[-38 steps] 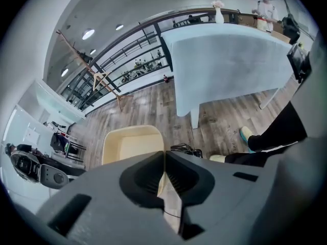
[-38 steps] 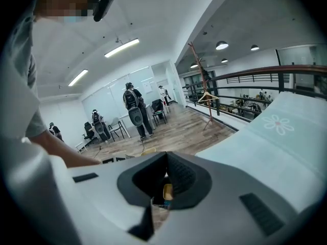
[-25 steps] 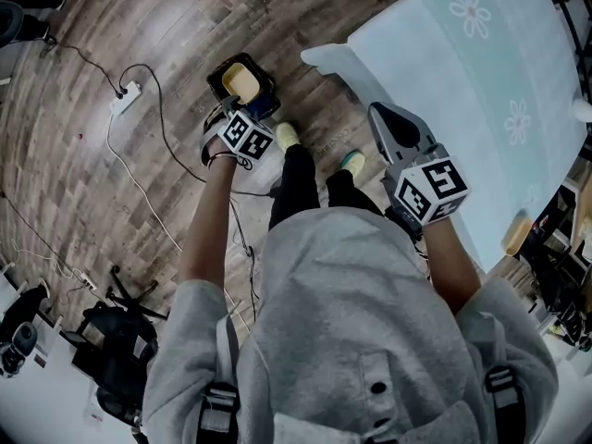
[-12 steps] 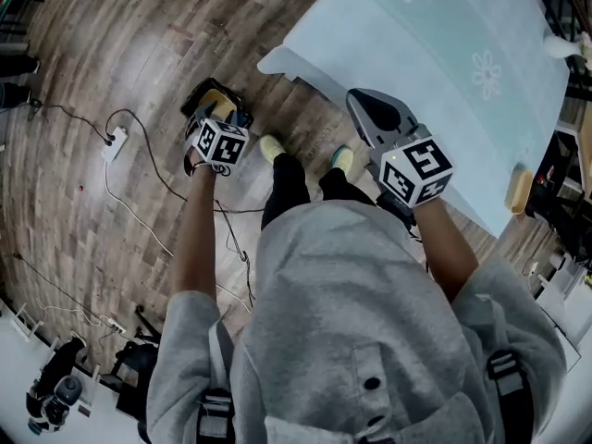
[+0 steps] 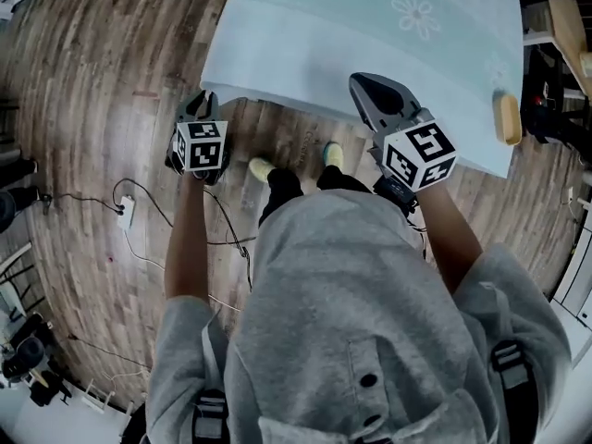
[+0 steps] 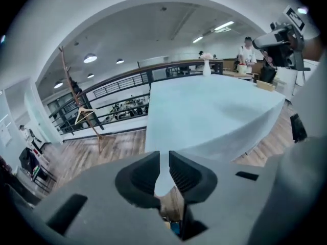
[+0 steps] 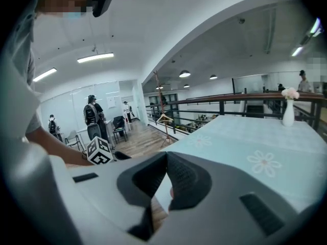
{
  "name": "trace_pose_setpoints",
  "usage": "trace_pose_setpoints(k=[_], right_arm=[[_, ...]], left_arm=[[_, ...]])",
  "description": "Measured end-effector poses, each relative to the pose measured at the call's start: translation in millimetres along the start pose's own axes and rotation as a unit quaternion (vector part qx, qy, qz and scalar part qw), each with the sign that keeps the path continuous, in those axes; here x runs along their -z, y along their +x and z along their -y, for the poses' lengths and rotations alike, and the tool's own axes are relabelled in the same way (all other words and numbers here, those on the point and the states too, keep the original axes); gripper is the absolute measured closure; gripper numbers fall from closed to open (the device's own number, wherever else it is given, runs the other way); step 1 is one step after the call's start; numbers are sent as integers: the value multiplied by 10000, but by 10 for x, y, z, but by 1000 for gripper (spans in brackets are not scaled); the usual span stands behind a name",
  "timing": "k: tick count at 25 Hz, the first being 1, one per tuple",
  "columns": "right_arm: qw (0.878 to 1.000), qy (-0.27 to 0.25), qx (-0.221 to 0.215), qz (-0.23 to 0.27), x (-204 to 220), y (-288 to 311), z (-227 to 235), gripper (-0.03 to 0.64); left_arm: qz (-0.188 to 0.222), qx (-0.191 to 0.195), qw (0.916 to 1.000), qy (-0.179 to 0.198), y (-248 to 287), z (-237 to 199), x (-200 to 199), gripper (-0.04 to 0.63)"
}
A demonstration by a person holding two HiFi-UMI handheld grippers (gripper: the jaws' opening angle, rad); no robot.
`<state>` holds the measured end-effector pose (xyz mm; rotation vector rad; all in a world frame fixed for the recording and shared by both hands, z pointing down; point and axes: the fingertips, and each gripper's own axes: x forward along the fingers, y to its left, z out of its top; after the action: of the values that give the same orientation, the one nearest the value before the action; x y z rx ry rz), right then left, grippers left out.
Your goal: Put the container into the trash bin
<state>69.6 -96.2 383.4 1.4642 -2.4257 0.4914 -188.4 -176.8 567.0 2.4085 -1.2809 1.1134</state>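
Note:
Neither the container nor the trash bin shows in any view. My left gripper [image 5: 197,106] hangs over the wooden floor just off the near left corner of the table [image 5: 370,26]. Its jaws are closing, with a narrow gap still between them and nothing in it; the left gripper [image 6: 163,156] points at the pale blue tablecloth [image 6: 214,111]. My right gripper [image 5: 359,81] reaches over the table's near edge. In its own view the right gripper [image 7: 166,156] has its tips touching and holds nothing.
A tan block [image 5: 506,117] lies at the table's right edge. A white vase with a flower [image 7: 289,111] stands at the far end. A power strip with cables [image 5: 127,213] lies on the floor at left. People [image 7: 93,116] stand farther off; a railing runs behind the table.
The head view has swung from the floor bin, with the container inside it, to the table. Both grippers have risen toward the table. The bin has left the picture.

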Motion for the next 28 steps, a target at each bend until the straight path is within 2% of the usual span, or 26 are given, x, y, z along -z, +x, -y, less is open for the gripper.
trace_pose_setpoints(k=[6,11,16,18,22,25,28], right_arm=[[9963,298,774,244,132,-660,638,592],[9841,676,1556,530,323,-1482,1234,592],[9719,935,2050,678,536,-2020,1689,592],[9664,1027,2230,767,588,-2199,1845,592],[9535,1191,2616,904,754,-2651,2114,592],[9425,1349,2899,968,906,-3005,2339,592],[9321,1494,3136,1027,1082,-3332,2526,592]], left_arm=[[272,605,9947,791,271,752,-761,525],[541,1223,9770,1658,466,1761,-1536,518],[722,1759,9595,2077,540,2744,-1987,497],[815,1993,9496,2279,570,3139,-2180,491],[995,2466,9239,2750,593,4019,-2515,480],[1034,2780,9055,3034,612,4637,-2667,476],[1039,2999,8908,3252,626,5154,-2771,472]])
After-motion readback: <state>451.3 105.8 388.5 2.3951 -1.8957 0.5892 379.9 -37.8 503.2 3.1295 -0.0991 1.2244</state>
